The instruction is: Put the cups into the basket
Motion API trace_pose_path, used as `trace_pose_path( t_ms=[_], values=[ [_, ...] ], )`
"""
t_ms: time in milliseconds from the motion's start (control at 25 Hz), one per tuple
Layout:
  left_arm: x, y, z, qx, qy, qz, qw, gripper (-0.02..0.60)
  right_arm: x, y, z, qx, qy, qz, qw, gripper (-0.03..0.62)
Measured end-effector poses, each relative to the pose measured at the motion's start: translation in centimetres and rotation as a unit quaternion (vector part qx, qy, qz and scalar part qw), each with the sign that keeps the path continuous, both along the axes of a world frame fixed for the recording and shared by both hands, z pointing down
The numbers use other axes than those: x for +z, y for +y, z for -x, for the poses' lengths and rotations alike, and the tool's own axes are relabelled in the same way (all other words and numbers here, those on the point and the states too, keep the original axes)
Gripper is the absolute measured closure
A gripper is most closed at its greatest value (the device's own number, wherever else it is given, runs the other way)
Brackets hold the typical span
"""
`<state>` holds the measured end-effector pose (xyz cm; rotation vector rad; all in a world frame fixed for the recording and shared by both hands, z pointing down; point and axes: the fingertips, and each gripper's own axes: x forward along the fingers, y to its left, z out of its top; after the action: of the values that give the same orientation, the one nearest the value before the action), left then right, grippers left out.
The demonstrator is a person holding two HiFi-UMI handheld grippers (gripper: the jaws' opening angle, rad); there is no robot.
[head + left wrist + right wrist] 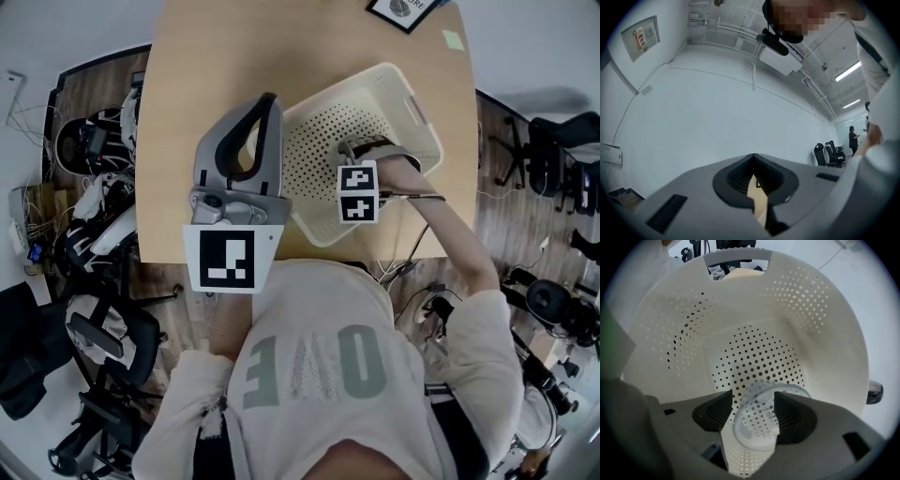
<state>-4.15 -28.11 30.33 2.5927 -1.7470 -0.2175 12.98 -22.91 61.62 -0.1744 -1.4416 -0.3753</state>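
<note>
A clear plastic cup lies tilted between the jaws of my right gripper, low inside the cream perforated basket. The jaws stand wide and the pads do not squeeze the cup. In the head view the basket sits on the wooden table, and the right gripper reaches down into it; the cup is hidden there. My left gripper is raised close to the head camera. Its jaws are shut with nothing between them. In its own view the left gripper points up at a white wall.
A framed picture and a green sticky note lie at the table's far right corner. Office chairs and cables crowd the floor on both sides. A person stands far off in the left gripper view.
</note>
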Motion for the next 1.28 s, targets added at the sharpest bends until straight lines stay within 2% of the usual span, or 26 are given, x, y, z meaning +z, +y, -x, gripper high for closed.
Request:
trace_pose_path(
  t_ms=[520,760,960,1080,1160,1200,1240,1280],
  values=[
    [-1.1,1.5,-0.9,0.017,-0.001,-0.014,0.9998,0.577,-4.8,-0.5,-0.7,0.039,-0.031,-0.044,0.998,0.324],
    [-2.0,2.0,-2.3,0.033,-0.004,-0.025,0.9991,0.577,-8.9,-0.6,0.4,0.057,-0.090,-0.073,0.992,0.324],
    [-2.8,2.4,-3.7,0.048,-0.009,-0.031,0.9983,0.577,-13.4,-1.1,2.1,0.080,-0.172,-0.103,0.976,0.324],
    [-3.0,2.7,-4.6,0.058,-0.011,-0.031,0.9978,0.577,-16.4,-1.5,2.9,0.094,-0.231,-0.128,0.960,0.324],
    [-3.0,2.9,-4.9,0.061,-0.015,-0.029,0.9976,0.577,-19.1,-2.1,3.7,0.105,-0.291,-0.155,0.938,0.324],
    [-3.0,3.0,-5.0,0.062,-0.017,-0.028,0.9975,0.577,-20.9,-2.6,4.2,0.111,-0.330,-0.177,0.920,0.324],
    [-3.1,3.1,-5.0,0.062,-0.018,-0.028,0.9975,0.577,-22.8,-3.1,4.5,0.117,-0.371,-0.206,0.898,0.327],
    [-3.2,3.1,-5.0,0.062,-0.020,-0.029,0.9974,0.577,-24.7,-3.6,4.7,0.125,-0.407,-0.238,0.873,0.358]
  ],
)
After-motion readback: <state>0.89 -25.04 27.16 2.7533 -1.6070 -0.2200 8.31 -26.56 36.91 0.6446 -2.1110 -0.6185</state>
